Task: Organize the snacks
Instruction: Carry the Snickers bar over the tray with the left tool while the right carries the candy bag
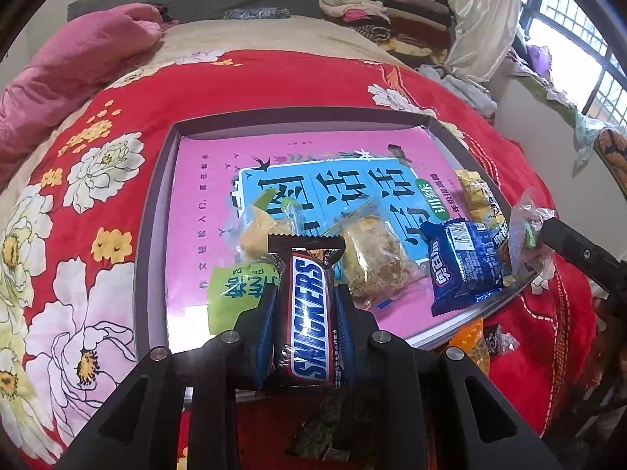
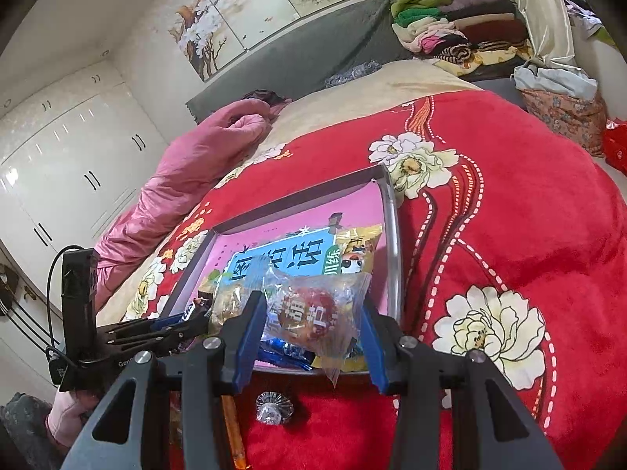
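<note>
With the left hand-held gripper clamped on the Snickers bar and the right hand-held gripper pinching a clear-wrapped candy, either slick wrapper could slip onto the bed short of the tray ahead.

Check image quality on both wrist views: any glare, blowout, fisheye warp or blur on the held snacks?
Left wrist: window blown out at upper right, glare on the pink book cover, box edges bow from fisheye; Snickers bar in the left gripper reads sharp. Right wrist: wardrobe doors glossy with highlights, dark corner vignette; clear-wrapped snack in the right gripper slightly soft.
</note>
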Demonstrator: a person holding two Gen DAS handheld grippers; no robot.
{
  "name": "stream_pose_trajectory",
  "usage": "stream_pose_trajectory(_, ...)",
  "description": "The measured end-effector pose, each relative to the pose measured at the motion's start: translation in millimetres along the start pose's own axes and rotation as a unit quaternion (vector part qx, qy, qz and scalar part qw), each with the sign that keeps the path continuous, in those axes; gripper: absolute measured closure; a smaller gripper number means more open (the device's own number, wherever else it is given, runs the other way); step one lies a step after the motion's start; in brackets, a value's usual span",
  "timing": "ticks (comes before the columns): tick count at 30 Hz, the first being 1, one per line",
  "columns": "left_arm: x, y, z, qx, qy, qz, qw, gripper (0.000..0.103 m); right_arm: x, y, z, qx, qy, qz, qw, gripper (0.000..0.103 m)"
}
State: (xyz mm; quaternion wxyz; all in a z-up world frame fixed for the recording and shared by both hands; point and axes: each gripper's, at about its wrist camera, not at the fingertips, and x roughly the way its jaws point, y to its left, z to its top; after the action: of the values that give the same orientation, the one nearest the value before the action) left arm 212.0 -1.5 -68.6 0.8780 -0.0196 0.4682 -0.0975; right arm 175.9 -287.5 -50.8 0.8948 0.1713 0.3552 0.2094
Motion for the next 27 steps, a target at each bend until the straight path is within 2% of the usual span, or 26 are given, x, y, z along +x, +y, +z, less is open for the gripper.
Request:
stream_pose_trajectory(16, 4.0, -5.1, -3.0, 0.009, 0.009, 0.007, 0.9999, 0.074, 0.4, -8.6, 3.3, 0.004, -0.006, -0.016, 1.000, 0.057)
stream_pose_trajectory(27, 6.9, -4.0, -4.7, 0.009, 0.011, 0.010, 0.9999, 0.074, 6.8, 6.3, 2.0, -0.035, 0.000, -0.026, 0.999, 0.057)
